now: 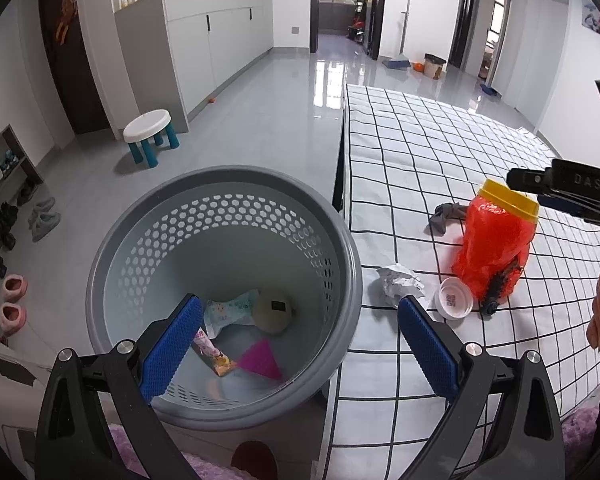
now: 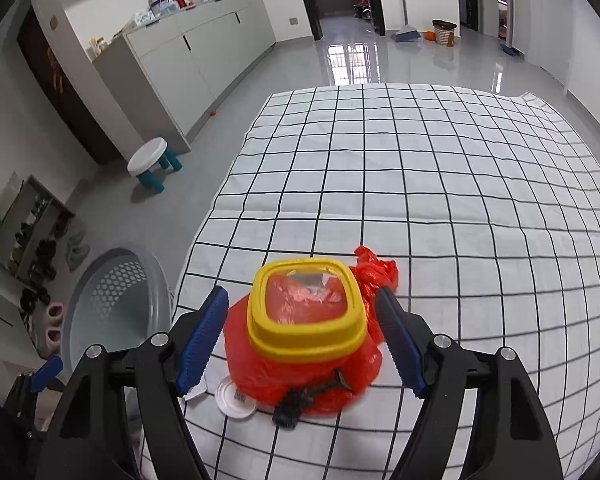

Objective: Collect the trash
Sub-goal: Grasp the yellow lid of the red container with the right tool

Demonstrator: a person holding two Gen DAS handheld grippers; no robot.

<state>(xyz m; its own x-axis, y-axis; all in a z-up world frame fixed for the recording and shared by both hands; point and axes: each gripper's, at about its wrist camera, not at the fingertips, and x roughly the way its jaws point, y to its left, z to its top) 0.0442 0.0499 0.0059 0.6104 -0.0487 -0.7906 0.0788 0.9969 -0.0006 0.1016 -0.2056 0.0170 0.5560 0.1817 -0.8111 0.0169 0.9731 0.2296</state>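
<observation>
Blue-padded left gripper (image 1: 300,344), jaws apart and empty, hangs over the grey perforated bin (image 1: 352,280), where wrappers (image 1: 230,312) lie. Only this view shows the crumpled paper (image 1: 400,282) and grey rag (image 1: 444,214). Right gripper (image 2: 302,340) straddles the yellow-lidded jar in red plastic (image 2: 306,344), pads not touching it. Checked cloth (image 2: 420,184) covers the table; glossy grey floor (image 2: 300,60) lies beyond.

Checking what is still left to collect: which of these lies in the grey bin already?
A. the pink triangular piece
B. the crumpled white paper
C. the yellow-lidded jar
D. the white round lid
A: the pink triangular piece lies on the floor of the grey bin, while the other three are on the checked cloth.
</observation>
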